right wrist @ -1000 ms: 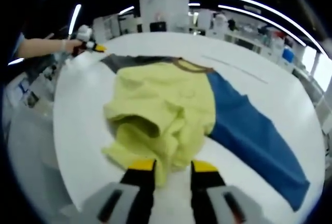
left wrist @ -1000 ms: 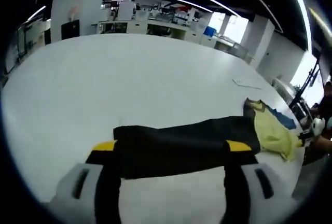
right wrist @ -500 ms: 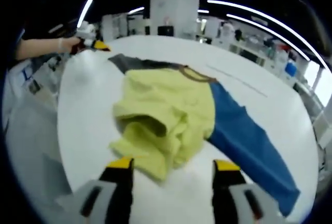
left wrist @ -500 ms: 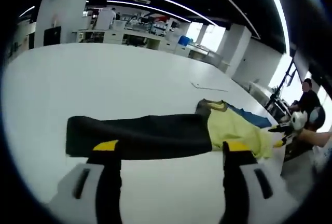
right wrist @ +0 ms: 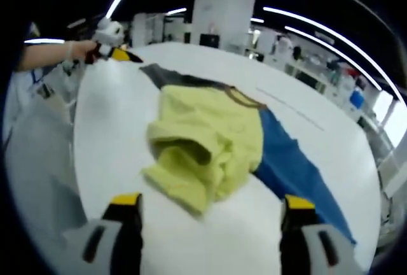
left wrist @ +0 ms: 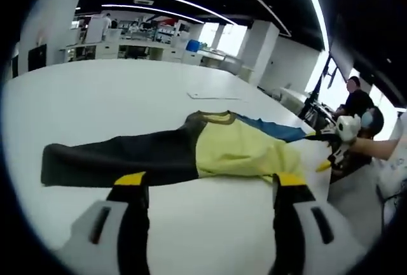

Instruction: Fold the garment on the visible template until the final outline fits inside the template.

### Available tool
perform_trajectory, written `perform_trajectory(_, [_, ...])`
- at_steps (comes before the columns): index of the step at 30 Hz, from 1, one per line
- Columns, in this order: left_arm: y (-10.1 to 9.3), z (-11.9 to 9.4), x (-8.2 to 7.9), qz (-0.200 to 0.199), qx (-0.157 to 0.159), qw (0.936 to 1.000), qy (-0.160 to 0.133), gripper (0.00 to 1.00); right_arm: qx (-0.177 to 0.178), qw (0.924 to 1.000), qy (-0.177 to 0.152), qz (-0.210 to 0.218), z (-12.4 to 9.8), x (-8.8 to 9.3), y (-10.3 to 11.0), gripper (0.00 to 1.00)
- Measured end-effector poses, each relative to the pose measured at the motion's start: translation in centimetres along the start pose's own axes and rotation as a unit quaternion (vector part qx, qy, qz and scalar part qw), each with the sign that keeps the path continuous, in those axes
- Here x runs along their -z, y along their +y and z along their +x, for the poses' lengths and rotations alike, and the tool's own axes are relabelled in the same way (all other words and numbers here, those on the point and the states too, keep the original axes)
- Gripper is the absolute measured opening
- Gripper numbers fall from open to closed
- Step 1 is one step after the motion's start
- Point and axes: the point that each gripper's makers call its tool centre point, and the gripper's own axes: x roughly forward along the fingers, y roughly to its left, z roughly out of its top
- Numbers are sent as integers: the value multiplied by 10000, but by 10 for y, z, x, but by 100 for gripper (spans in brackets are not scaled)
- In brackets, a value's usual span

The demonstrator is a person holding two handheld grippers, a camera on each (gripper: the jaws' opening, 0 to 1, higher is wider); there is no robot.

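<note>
The garment (left wrist: pixel 191 153) lay stretched out on the white table (left wrist: pixel 127 90), its long axis running across the left gripper view from a black sleeve (left wrist: pixel 108 160) at the left, through a yellow body (left wrist: pixel 238 151), to a blue sleeve (left wrist: pixel 270 130) trailing off to the right. In the right gripper view the same garment (right wrist: pixel 216 141) ran from the black sleeve at the far upper left down to the blue sleeve (right wrist: pixel 299 173) at the lower right, with a brown neckline along the far edge. The yellow body (right wrist: pixel 203 144) was not flat: its near hem was bunched and rolled into a loose fold. No template outline could be made out on the table. The left gripper (left wrist: pixel 210 189) hung over the table just before the garment, its yellow-tipped jaws spread wide and holding nothing. The right gripper (right wrist: pixel 210 208) likewise stood with jaws wide apart, straddling the rumpled hem without touching it. A person's hand (right wrist: pixel 79 51) held the left gripper beyond the black sleeve.
</note>
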Motion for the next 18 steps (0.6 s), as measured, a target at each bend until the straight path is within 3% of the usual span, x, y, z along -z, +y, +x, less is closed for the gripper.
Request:
perform_trajectory(6, [-35,5,12,141,169,9997,59,77,-64,9997,70,-220,-4,2,4,92])
perform_trajectory(11, [-41,6,16,139,237,9996,52,76,-165,9994,-29,-306,-2,-6,12,84])
perform_trajectory(18, [-61,2,31,36,278,9996,21,75,-624,9944,6,-855,16,-23,50,58])
